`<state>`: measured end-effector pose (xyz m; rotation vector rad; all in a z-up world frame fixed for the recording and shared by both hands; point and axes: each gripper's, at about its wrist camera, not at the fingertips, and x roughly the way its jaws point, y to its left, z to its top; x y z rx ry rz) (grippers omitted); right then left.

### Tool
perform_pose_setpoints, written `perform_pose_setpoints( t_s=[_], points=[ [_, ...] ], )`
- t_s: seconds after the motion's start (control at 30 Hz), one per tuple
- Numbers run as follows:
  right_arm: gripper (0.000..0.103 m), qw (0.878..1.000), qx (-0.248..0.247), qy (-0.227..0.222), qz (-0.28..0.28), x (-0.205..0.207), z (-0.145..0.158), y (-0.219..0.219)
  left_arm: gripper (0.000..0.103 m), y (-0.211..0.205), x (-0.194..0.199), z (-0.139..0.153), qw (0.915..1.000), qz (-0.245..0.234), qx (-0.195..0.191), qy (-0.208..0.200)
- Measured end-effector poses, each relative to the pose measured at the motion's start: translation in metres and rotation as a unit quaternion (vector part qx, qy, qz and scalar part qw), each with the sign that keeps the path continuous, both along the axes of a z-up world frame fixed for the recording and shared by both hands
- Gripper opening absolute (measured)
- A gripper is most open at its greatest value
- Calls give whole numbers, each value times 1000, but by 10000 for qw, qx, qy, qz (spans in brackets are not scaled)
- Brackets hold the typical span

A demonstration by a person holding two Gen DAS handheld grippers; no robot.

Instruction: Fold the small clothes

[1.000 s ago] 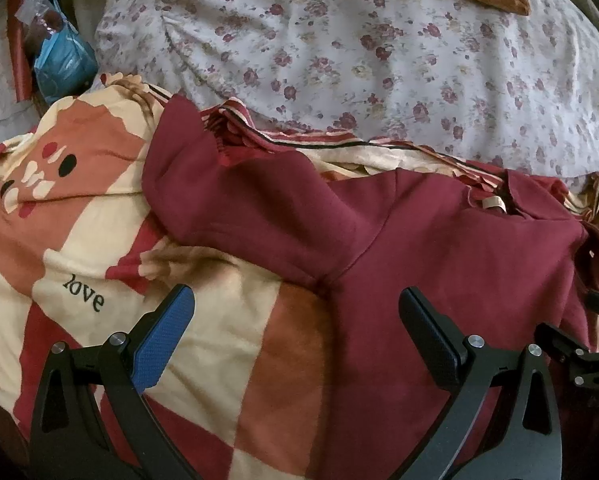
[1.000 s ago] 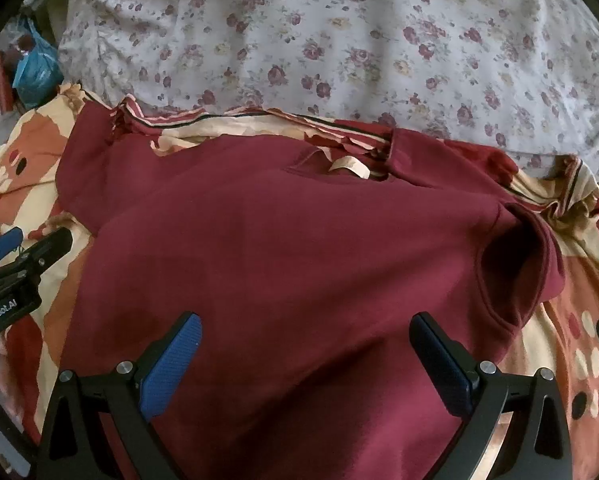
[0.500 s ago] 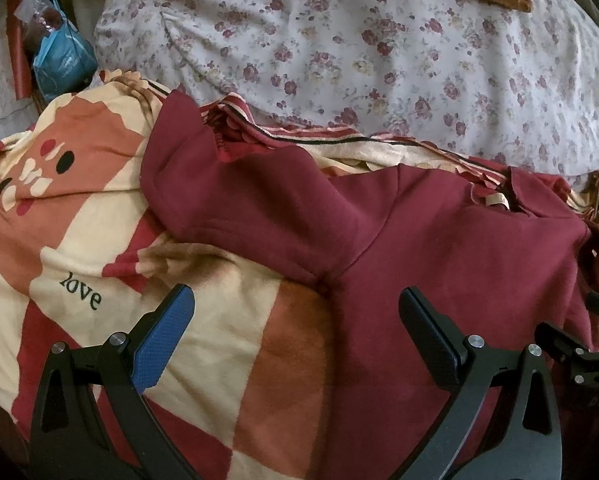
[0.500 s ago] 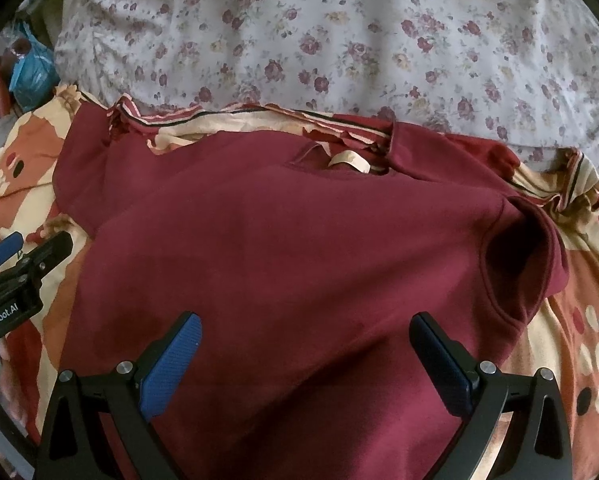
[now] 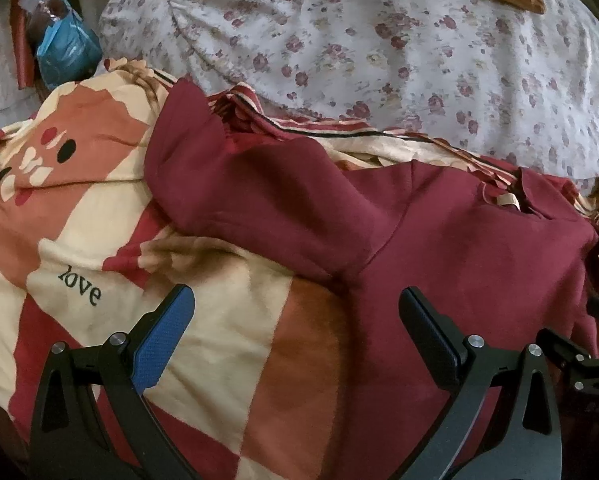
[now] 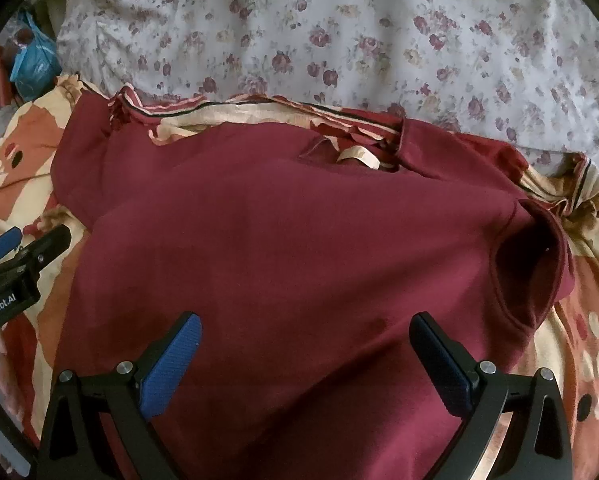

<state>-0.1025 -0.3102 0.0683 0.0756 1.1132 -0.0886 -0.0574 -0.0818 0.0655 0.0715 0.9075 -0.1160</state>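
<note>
A dark red short-sleeved shirt [image 6: 299, 248] lies spread flat on a patterned blanket, collar and cream label [image 6: 357, 156] at the far side. Its left sleeve [image 5: 259, 200] stretches out to the left; its right sleeve [image 6: 531, 264] lies at the right. My left gripper [image 5: 295, 320] is open and empty, above the blanket by the shirt's left side under the sleeve. My right gripper [image 6: 305, 344] is open and empty above the lower middle of the shirt. The left gripper also shows in the right wrist view [image 6: 15, 252] at the left edge.
The blanket [image 5: 99, 264] is cream, orange and red with the word "love". Behind it lies a white floral quilt [image 6: 339, 40]. A blue plastic bag [image 5: 65, 52] and a red object sit at the far left.
Both grippers have drifted slightly back and down, so the shirt sits a little lower in both views. The shirt has not moved. Both grippers stay open.
</note>
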Motion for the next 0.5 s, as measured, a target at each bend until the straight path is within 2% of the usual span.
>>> perform_pose_setpoints(
  t_s=[0.5],
  points=[
    [103, 10000, 20, -37, 27, 6, -1, 2, 102, 5, 7, -3, 10000, 50, -6, 58]
  ],
)
